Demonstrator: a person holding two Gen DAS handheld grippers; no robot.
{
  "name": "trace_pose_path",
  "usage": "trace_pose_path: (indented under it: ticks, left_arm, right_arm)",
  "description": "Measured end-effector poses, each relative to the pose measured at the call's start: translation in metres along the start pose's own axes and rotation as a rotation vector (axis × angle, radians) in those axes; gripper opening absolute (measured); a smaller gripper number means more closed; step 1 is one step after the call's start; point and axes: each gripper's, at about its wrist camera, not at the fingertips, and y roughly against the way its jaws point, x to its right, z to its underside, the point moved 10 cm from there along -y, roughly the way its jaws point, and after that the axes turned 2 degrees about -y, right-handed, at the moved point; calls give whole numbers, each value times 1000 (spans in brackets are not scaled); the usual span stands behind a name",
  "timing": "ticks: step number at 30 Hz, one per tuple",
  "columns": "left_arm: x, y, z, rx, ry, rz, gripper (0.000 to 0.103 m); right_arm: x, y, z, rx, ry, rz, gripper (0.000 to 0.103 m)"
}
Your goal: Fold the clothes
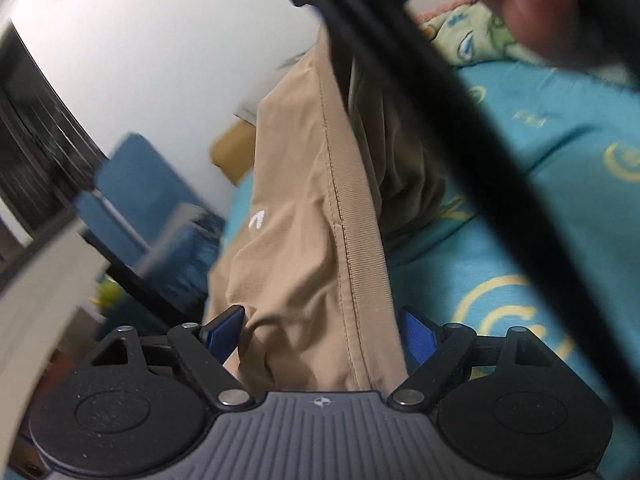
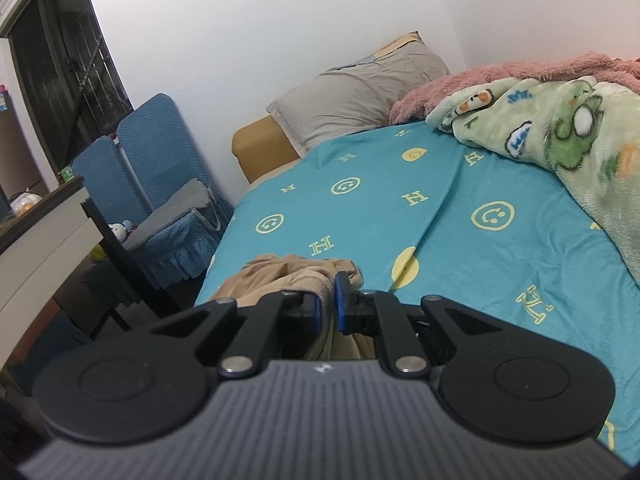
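Right now my right tongs (image 2: 327, 300) pinch the tan trousers' (image 1: 304, 216) ribbed edge above the bed (image 2: 460, 216) while my left tongs (image 1: 322, 330) gape around hanging cloth, so any tug may slip it free.

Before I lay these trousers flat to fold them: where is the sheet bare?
The sheet is bare in a wide patch bordered by the pillow beyond, the blanket on the right and the trousers at the near left edge. It is crowded along the right, under the blanket, and at the near left, where the trousers bunch around the right tool.
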Motion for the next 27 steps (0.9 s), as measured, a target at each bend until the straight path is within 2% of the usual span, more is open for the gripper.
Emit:
trace_pose_path:
  ticks: [4, 10, 12, 18, 20, 23, 24, 26, 27]
  left_arm:
    - [-14, -7, 7, -8, -11, -122, 86]
    - [-56, 8, 10, -3, 79, -240, 86]
    - [-66, 14, 11, -5, 101, -256, 87]
    - [-66, 17, 31, -95, 120, -181, 87]
    - [-72, 17, 34, -105, 155, -185, 87]
    - [-96, 16, 34, -102, 245, -218, 87]
    - [-104, 16, 33, -101, 277, -231, 88]
    - [-124, 16, 33, -101, 347, -257, 91]
    - [-135, 17, 33, -97, 387, -271, 91]
  right_arm:
    - [5, 2, -3, 28, -10, 24, 10]
    - [28, 8, -12, 79, -90, 71, 10]
    - [30, 10, -13, 94, -93, 75, 11]
    - [35, 17, -17, 137, -101, 87, 12]
    - [37, 19, -18, 152, -104, 91, 12]
    - [38, 18, -16, 159, -37, 135, 12]
    - [39, 17, -15, 162, -14, 149, 15]
    - [40, 16, -14, 166, 33, 179, 28]
    - [40, 16, -13, 169, 56, 194, 41]
